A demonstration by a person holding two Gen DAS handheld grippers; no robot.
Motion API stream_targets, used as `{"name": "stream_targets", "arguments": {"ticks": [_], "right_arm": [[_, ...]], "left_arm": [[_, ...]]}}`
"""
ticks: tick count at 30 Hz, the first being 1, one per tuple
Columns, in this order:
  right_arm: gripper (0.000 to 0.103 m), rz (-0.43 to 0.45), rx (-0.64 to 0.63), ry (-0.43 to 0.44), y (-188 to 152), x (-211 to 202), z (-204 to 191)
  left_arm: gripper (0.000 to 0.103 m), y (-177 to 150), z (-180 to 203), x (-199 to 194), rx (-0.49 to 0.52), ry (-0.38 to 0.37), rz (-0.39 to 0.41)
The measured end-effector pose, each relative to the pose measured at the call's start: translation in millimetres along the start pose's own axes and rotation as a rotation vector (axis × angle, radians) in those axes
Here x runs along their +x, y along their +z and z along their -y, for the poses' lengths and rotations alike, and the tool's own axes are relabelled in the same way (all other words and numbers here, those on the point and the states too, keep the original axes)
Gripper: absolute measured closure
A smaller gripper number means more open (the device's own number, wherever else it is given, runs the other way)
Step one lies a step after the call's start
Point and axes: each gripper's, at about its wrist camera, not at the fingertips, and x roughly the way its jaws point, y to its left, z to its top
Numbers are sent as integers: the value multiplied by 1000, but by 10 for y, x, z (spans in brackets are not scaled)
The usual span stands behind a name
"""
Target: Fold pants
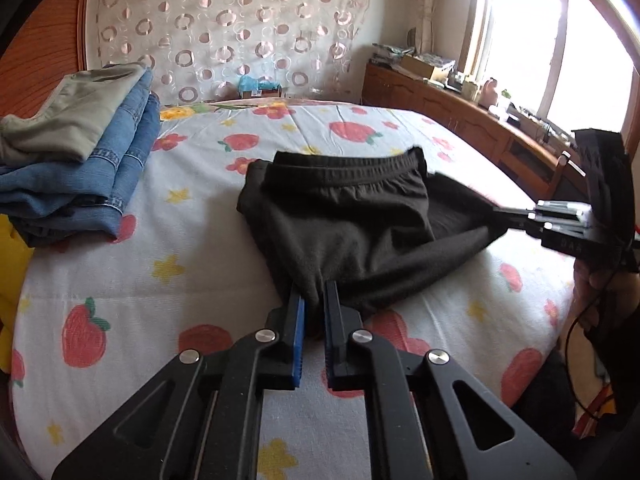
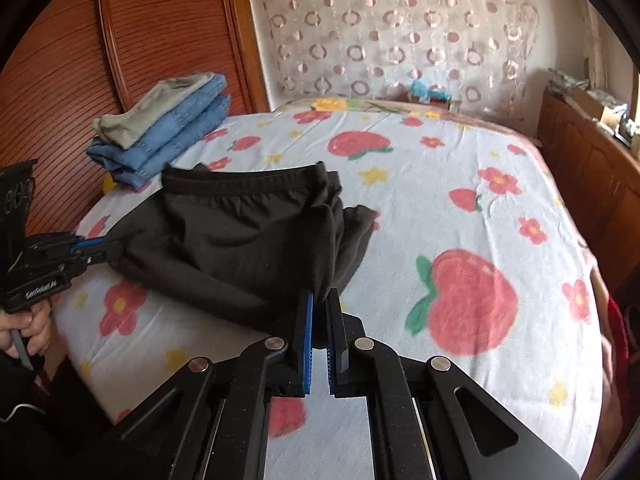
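Black pants [image 1: 344, 216] on strawberry-print bed [image 1: 120, 280], waistband far side; near edge pinched by left gripper [image 1: 314, 296] fingers and right gripper [image 2: 322, 300] fingers, both closed on fabric.

Low wrist views, shared bed [image 1: 208, 272]

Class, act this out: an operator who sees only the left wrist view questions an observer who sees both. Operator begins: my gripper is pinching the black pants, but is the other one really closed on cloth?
Observer: Yes. The right gripper is clamped on a bunched edge of the black pants.
Operator: What lies right of the pants?
Observer: Bare strawberry-print bedsheet, reaching a wooden cabinet.
Operator: Who holds the left gripper?
Observer: A bare hand grips the handle of the left gripper.
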Motion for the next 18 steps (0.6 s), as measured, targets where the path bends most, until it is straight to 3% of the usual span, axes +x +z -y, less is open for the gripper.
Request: {"name": "stream_targets", "arguments": {"ticks": [11, 18], "right_arm": [[98, 1, -2, 23, -197, -391, -56], [98, -42, 9, 28, -400, -387, -53]], "left_arm": [[94, -67, 217, -281, 63, -70, -3], [91, -179, 238, -188, 57, -62, -47]]}}
